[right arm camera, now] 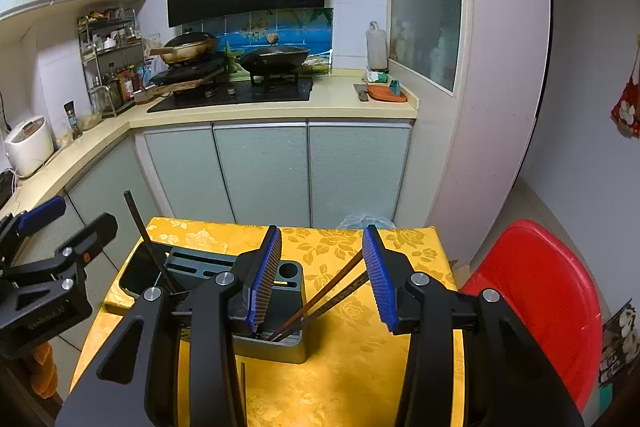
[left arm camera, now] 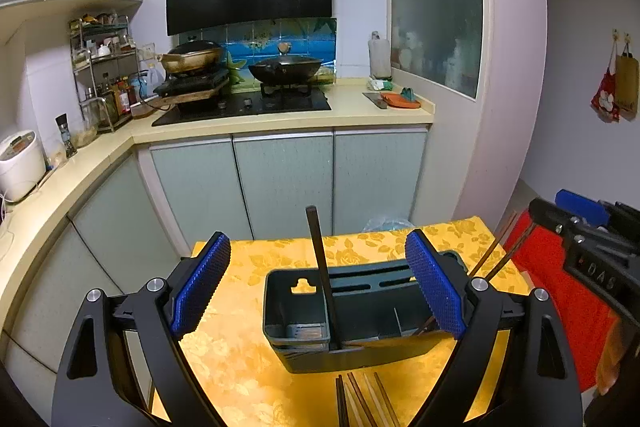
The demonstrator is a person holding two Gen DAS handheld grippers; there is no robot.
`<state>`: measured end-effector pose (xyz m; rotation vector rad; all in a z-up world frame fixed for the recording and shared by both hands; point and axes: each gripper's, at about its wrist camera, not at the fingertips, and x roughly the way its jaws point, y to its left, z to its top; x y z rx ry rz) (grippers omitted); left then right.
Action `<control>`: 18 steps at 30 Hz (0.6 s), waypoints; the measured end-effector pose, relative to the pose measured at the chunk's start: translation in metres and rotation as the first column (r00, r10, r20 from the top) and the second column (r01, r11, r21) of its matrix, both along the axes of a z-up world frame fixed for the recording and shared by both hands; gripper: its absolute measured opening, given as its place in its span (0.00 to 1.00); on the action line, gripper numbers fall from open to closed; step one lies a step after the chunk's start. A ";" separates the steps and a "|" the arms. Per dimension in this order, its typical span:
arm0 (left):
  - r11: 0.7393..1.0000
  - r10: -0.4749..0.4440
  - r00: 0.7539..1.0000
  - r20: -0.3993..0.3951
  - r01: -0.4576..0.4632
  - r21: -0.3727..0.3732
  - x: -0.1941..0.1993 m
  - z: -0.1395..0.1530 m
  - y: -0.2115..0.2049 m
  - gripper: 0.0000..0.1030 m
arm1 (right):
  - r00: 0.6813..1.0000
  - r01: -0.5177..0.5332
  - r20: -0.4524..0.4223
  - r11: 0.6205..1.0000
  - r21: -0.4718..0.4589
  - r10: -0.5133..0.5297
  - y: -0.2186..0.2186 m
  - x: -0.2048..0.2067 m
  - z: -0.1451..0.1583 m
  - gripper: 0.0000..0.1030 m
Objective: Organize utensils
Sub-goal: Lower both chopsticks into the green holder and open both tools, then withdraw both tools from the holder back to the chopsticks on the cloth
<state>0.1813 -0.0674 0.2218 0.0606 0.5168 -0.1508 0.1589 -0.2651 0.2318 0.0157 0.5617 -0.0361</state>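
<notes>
A dark grey utensil holder (left arm camera: 320,315) stands on the yellow tablecloth (left arm camera: 248,379); it also shows in the right wrist view (right arm camera: 288,343). One dark chopstick (left arm camera: 322,267) stands upright in its middle compartment. Two brown chopsticks (right arm camera: 332,291) lean out of its right compartment. Several loose chopsticks (left arm camera: 364,403) lie on the cloth in front of the holder. My left gripper (left arm camera: 320,283) is open and empty, its blue pads on either side of the holder. My right gripper (right arm camera: 326,279) is open and empty, its pads either side of the leaning chopsticks without touching them.
A red plastic chair (right arm camera: 544,299) stands right of the table. Behind the table are pale cabinet doors (left arm camera: 280,179), a counter with a stove and woks (left arm camera: 280,71), a spice rack (left arm camera: 104,67) and a rice cooker (left arm camera: 20,163).
</notes>
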 end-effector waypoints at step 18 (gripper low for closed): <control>0.998 -0.049 0.996 -0.074 0.048 -0.027 -0.042 -0.052 0.028 0.84 | 0.998 -0.033 0.051 0.999 0.019 0.032 -0.017 -0.060 -0.016 0.40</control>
